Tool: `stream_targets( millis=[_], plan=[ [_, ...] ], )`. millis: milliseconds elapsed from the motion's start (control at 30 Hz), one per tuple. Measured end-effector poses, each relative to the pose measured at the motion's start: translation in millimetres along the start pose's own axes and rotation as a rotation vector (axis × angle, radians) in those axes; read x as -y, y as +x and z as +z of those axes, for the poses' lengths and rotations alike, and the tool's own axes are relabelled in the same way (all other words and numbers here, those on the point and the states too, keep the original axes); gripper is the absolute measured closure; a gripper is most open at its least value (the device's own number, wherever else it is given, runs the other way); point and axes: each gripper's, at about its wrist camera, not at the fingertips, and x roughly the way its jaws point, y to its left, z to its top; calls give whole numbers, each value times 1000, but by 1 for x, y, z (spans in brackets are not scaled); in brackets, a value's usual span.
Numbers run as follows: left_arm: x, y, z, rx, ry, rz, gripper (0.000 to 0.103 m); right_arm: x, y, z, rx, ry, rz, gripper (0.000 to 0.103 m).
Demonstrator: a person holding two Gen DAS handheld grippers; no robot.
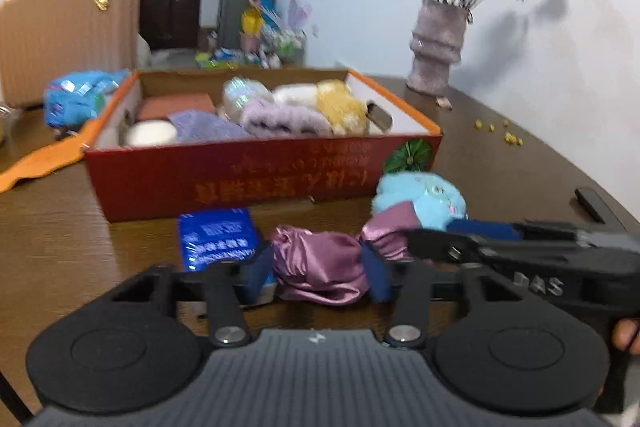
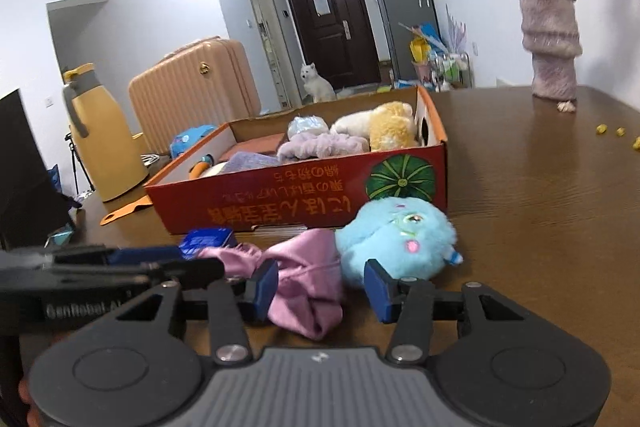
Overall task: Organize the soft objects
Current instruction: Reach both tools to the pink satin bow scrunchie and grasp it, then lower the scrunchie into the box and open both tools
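L fingers round 1 pink cloth

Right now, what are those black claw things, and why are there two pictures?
They are two grabbers that a person holds, one in each hand. Each carries a camera looking along its fingers, so you get one picture from the left grabber and one from the right grabber. On the brown table stands a red box with soft things inside. In front lie a pink cloth, a blue plush and a blue packet. The left grabber's fingers touch the cloth on both sides; the right one is open.
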Motion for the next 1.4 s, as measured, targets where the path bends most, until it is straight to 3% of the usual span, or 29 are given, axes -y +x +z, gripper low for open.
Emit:
stream_targets(
  millis=[133,233,433,767,1000,1167,1300,1400],
  plan=[
    [-6,9,-4,-25,-8,-28,81,3,17,1,-24,18,33,79],
    [-5,8,-6,-19,-12,-36,83,-1,19,-1,-29,-17,38,90],
    [2,-8,-8,-7,-33,-42,86,-9,4,-5,-14,-33,25,95],
    [35,-82,-38,46,17,-90,86,-21,-78,-35,48,-63,47,95],
    [42,-87,-34,61,21,-85,86,-21,-92,-35,77,-60,42,95],
    [41,-83,-4,110,25,-86,86,-15,-88,-13,111,-55,52,95],
    [38,-72,42,199,50,-93,86,-11,-78,33,185,-95,39,95],
    [28,-46,83,220,38,-105,86,-4,-59,74,211,-115,36,95]
  ],
)
